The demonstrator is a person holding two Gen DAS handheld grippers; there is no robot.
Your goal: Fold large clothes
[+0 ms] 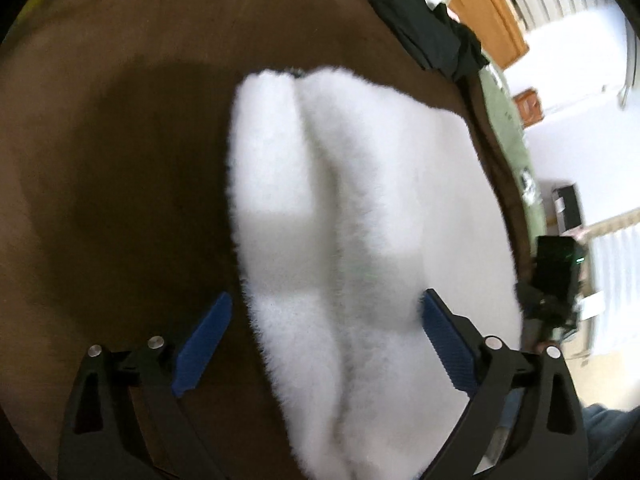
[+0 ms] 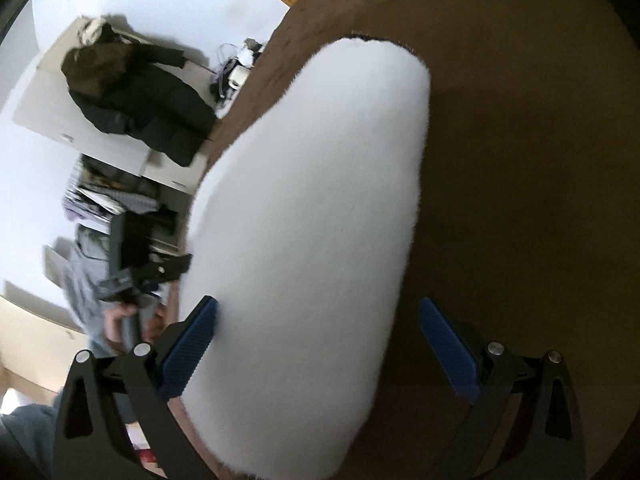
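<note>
While spread wide, left hand-held gripper (image 1: 324, 344) over white fleece (image 1: 340, 208).

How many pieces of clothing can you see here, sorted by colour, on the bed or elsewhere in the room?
White: 1, the fluffy garment folded on the brown bedspread.
Black: 2, the black garment bunched at the bedspread's far edge, and the dark coat hanging against the wall.
Total: 3.
Both tools are open and hold nothing.
</note>
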